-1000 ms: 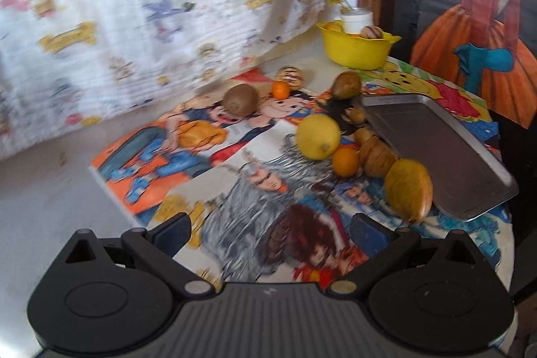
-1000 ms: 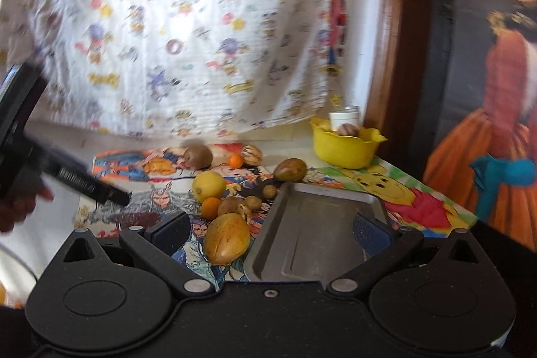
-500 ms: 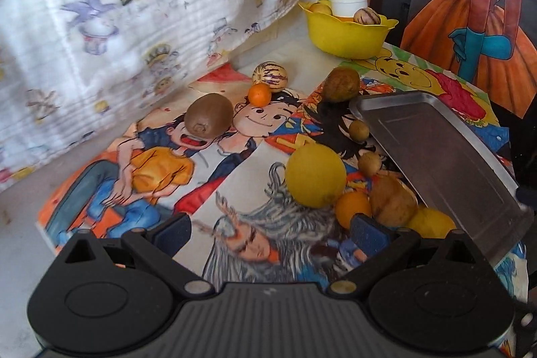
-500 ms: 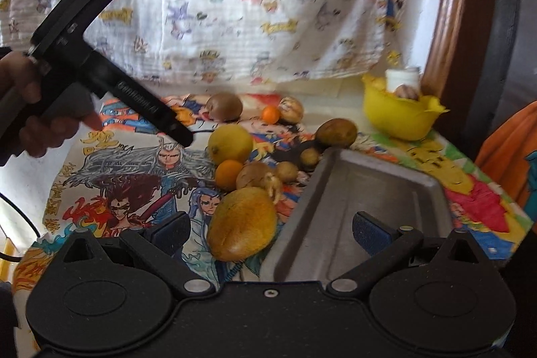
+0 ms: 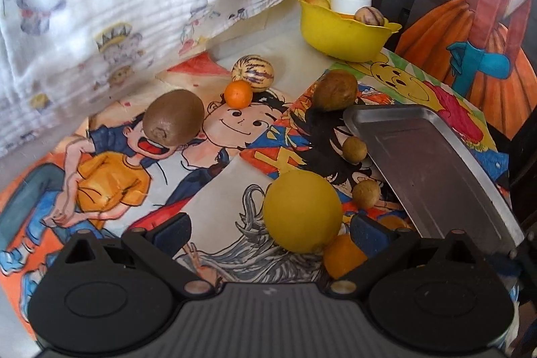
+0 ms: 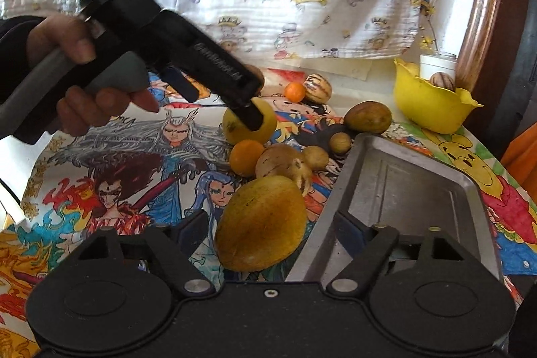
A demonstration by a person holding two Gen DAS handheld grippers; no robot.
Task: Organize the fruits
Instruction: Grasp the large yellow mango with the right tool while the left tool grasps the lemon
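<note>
Both grippers have advanced and dropped toward the fruit cluster since the earlier frames, so the fruit now fills more of each view. The right gripper (image 6: 265,230) is closing its jaws around the large yellow-brown mango (image 6: 261,223), which is lying between the pads against the edge of the metal tray (image 6: 470,190); pad contact is not yet evident. The left gripper (image 5: 270,228) is holding its jaws wide, with the round yellow fruit (image 5: 302,212) sitting between them and no pad pressing on it.

Handling judgement: the mango is probably heavy, smooth and somewhat soft, so gripping across its widest middle is advisable. The yellow fruit is likely firm and prone to rolling; grip across its centre.

Count on the worktop (image 5: 295,46), outward from the jaws: one mango, one yellow fruit, two oranges (the nearer orange (image 6: 246,156)), one split brown fruit (image 6: 283,165), two small brown round fruits, one brown oval fruit (image 5: 335,91), one kiwi-like fruit (image 5: 173,118), one striped fruit (image 5: 253,72). The yellow bowl (image 5: 345,32) is holding further fruit and a white jar.
</note>
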